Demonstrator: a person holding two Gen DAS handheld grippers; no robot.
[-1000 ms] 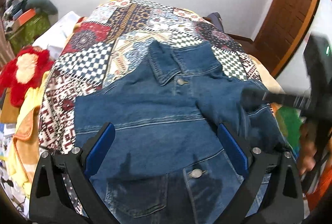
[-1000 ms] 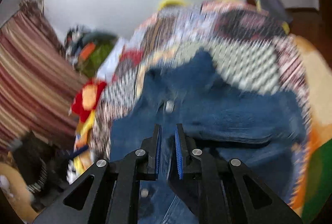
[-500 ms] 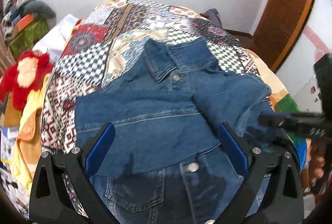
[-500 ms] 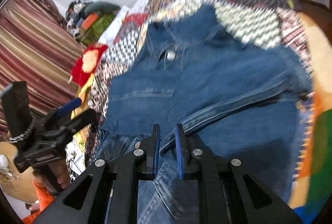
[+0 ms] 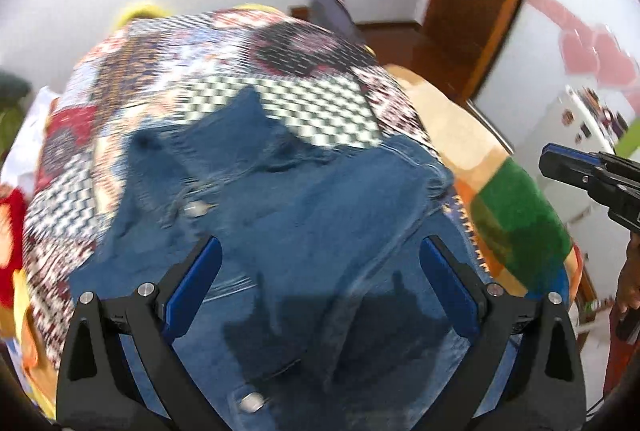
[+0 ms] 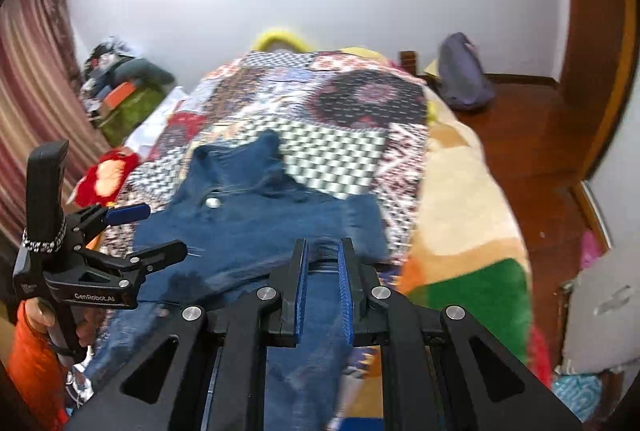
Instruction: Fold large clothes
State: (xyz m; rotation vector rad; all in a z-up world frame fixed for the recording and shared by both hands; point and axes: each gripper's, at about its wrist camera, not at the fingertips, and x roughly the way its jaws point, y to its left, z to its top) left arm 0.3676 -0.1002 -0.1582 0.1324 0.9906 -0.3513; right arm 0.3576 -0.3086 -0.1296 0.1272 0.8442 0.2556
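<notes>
A blue denim jacket [image 5: 304,215] lies front up on the patchwork bedspread [image 5: 304,103], collar towards the far wall, with one sleeve folded across its chest. My left gripper [image 5: 320,247] hovers over the jacket's lower half, open wide, with nothing between its blue pads. In the right wrist view the left gripper [image 6: 156,231] stands at the jacket's left edge, held by a hand. My right gripper [image 6: 323,247] is above the jacket's [image 6: 260,223] near right part, shut and holding no cloth. From the left wrist view the right gripper [image 5: 560,163] hangs off the bed's right side.
A blanket with orange and green patches [image 6: 460,271] covers the bed's right side. A red plush toy [image 6: 108,175] and a clothes pile [image 6: 124,79] lie to the left. A purple bag [image 6: 464,75], wooden floor and a door [image 5: 480,11] are at the right.
Both grippers have swung away fast, blurring the views. The right gripper has left the jacket's sleeve and risen off to the bed's right side. The left view has rolled and shifted right.
</notes>
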